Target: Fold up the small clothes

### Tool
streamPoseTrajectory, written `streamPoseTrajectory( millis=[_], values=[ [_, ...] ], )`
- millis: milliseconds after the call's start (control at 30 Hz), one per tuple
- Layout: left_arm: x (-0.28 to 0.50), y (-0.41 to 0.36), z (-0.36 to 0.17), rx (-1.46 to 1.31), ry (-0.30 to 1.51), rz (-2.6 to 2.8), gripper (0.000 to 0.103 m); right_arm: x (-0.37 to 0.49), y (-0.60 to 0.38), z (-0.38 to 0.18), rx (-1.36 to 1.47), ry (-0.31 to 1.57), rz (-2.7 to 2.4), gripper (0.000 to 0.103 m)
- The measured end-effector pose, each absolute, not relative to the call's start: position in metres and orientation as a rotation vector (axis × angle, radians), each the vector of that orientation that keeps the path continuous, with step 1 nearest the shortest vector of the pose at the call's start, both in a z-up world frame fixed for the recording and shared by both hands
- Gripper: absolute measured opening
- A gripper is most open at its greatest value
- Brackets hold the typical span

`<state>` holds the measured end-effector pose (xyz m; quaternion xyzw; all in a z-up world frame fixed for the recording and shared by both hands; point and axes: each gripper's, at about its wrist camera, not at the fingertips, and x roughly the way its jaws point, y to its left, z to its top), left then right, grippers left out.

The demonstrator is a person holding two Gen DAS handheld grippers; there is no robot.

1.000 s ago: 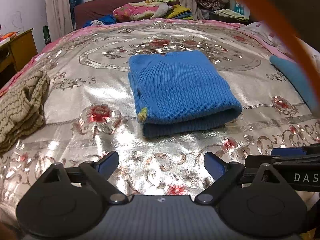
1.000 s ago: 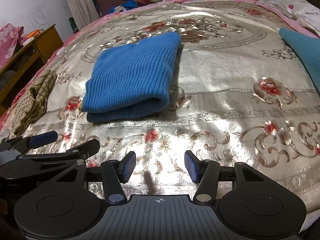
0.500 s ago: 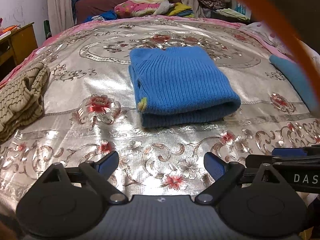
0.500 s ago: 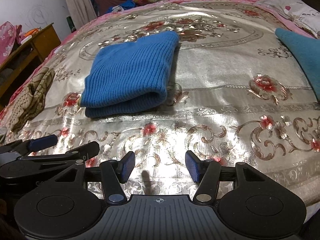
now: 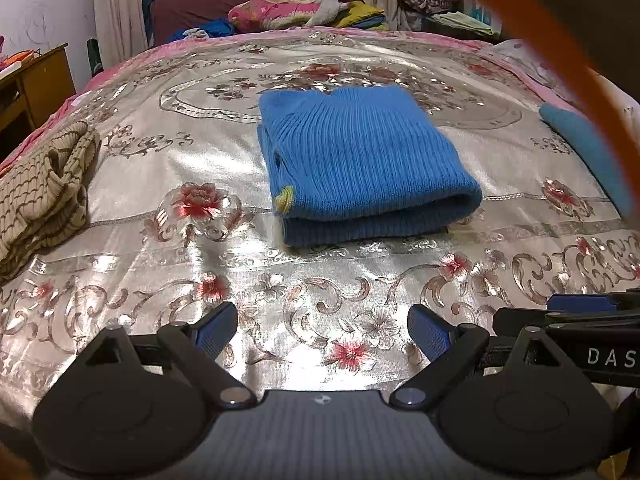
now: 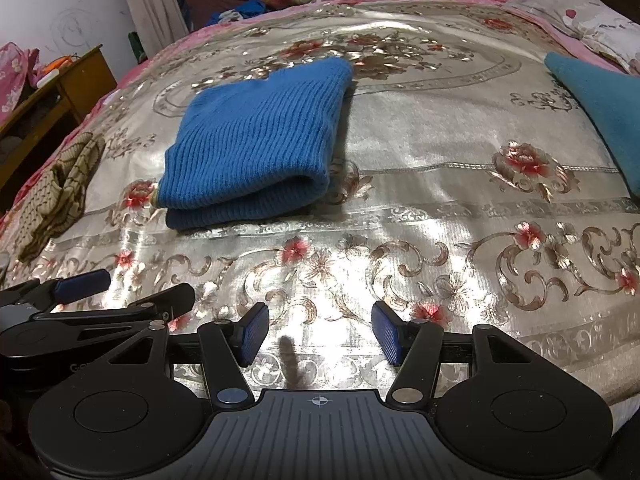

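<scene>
A folded blue ribbed knit garment (image 5: 360,160) (image 6: 256,140) lies flat in the middle of the bed, its rounded fold facing me. My left gripper (image 5: 322,334) hovers open over the bedspread, well short of the garment, nothing between its blue pads. My right gripper (image 6: 320,334) is also open and empty, back from the garment and to its right. The left gripper's blue-tipped fingers (image 6: 80,282) show at the lower left of the right wrist view, and the right gripper's fingers (image 5: 576,302) at the lower right of the left wrist view.
A silver floral bedspread (image 5: 200,160) covers the bed. A beige patterned knit garment (image 5: 40,192) (image 6: 56,192) lies crumpled at the left edge. A teal cloth (image 5: 592,148) (image 6: 600,104) sits at the right. A wooden cabinet (image 5: 32,84) stands left; bedding is piled at the far end.
Both grippers have drawn back and risen slightly from the folded blue garment, which sits a little farther off in both views. The jaws stay open.
</scene>
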<state>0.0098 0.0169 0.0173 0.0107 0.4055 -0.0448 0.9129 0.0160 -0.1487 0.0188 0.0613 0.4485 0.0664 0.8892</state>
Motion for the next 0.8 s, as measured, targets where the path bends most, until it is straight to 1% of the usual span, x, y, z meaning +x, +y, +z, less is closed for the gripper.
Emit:
streamPoseTrajectory(
  millis=[800],
  values=[
    [0.009, 0.0192, 0.0144, 0.008, 0.853, -0.081, 0.097, 0.0162, -0.1457, 0.0171, 0.118, 0.937, 0.134, 0.057]
  ],
)
